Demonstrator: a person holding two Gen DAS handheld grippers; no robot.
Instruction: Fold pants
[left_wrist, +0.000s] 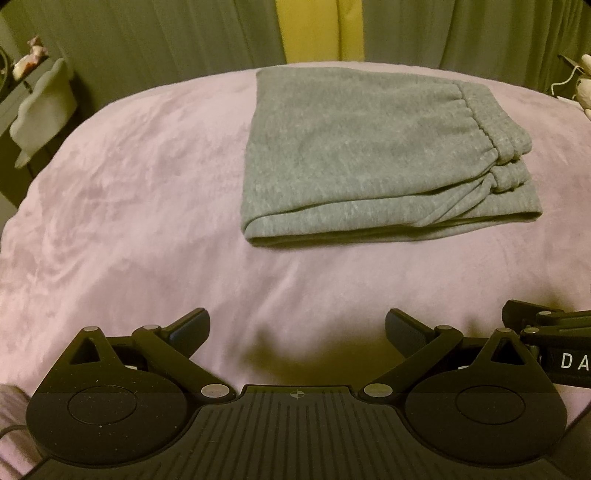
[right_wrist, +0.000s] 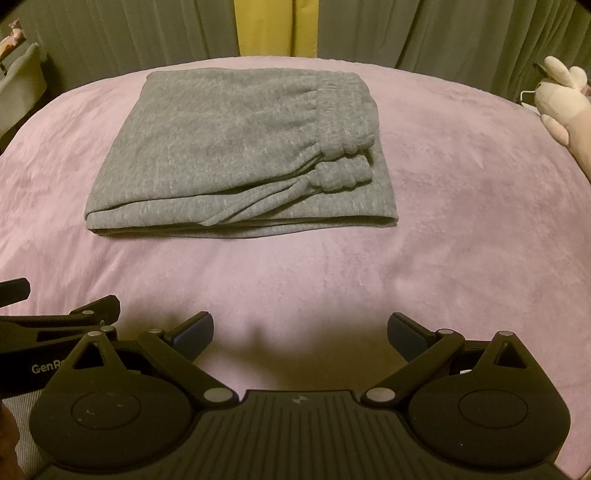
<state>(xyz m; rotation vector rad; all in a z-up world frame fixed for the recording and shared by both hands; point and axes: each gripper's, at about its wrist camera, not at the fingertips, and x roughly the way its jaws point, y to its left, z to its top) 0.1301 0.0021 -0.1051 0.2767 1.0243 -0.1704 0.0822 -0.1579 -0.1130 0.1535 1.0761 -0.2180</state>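
1. On the pink blanket (left_wrist: 147, 221), folded grey pants (left_wrist: 351, 158) lie well ahead of you.
2. Your left gripper (left_wrist: 295, 332) and right gripper (right_wrist: 301, 336) are spread wide, empty.
3. Plush toy (right_wrist: 565, 99) sits far right; curtains (right_wrist: 424, 33) behind; nothing blocks.

You are looking at grey pants (left_wrist: 343, 155) of soft, heathered knit cloth lying on a lilac blanket (left_wrist: 129, 192) of velvety, brushed plush. Your left gripper (left_wrist: 295, 334) and right gripper (right_wrist: 301, 336) are showing matt black plastic, ribbed bodies and dull metal pivot pins.
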